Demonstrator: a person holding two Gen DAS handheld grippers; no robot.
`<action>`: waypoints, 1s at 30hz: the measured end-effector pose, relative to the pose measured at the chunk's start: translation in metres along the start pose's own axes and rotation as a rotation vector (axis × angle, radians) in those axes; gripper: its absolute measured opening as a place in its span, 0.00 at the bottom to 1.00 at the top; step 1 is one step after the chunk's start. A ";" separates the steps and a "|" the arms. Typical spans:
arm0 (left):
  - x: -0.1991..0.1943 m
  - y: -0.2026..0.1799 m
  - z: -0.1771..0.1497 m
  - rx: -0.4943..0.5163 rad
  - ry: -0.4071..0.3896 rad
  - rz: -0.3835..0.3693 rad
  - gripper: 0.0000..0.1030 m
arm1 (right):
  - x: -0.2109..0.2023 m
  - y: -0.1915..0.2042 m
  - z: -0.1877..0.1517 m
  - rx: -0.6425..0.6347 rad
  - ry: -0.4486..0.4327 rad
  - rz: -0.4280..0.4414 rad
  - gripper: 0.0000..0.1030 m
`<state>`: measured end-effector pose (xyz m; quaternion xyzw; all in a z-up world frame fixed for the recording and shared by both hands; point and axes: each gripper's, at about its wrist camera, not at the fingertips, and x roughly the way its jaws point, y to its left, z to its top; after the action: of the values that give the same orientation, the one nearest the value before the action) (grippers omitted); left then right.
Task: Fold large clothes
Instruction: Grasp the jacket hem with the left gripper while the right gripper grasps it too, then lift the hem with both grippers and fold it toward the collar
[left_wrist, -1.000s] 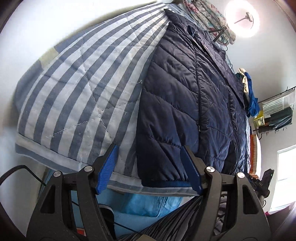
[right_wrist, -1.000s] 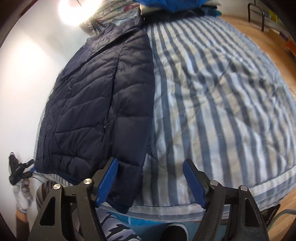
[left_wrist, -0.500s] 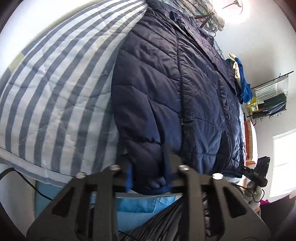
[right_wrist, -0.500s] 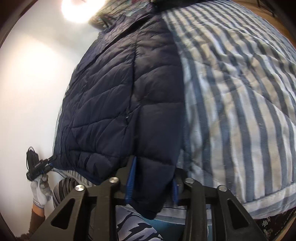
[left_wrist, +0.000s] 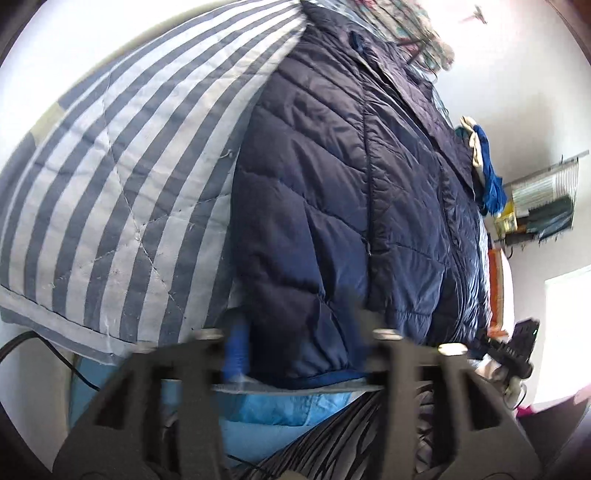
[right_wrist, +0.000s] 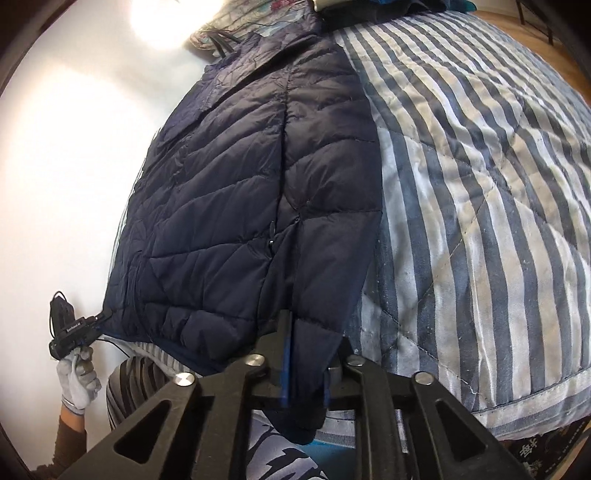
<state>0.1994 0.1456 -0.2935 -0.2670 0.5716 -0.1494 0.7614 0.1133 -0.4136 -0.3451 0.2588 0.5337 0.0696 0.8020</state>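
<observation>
Right wrist: jacket cuff seemingly between fingers.

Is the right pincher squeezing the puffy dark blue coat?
Touching. The right wrist view shows the right gripper pinching the navy quilted jacket's sleeve cuff.

Each view is taken from a wrist, close above the bed's near edge, aimed forward and steeply downward. The jacket and striped quilt are shared: the left view covers the jacket's left hem, the right view its right.
</observation>
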 end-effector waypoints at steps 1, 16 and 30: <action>0.001 0.002 0.001 -0.013 -0.001 -0.017 0.56 | 0.001 -0.001 0.000 0.009 0.001 -0.008 0.39; -0.049 -0.034 0.034 -0.067 -0.200 -0.235 0.07 | -0.038 0.033 0.024 0.003 -0.104 0.101 0.02; -0.141 -0.099 0.083 0.086 -0.411 -0.331 0.05 | -0.149 0.096 0.072 -0.089 -0.386 0.193 0.01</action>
<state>0.2431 0.1595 -0.1083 -0.3489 0.3467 -0.2385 0.8374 0.1302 -0.4140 -0.1546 0.2815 0.3395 0.1187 0.8896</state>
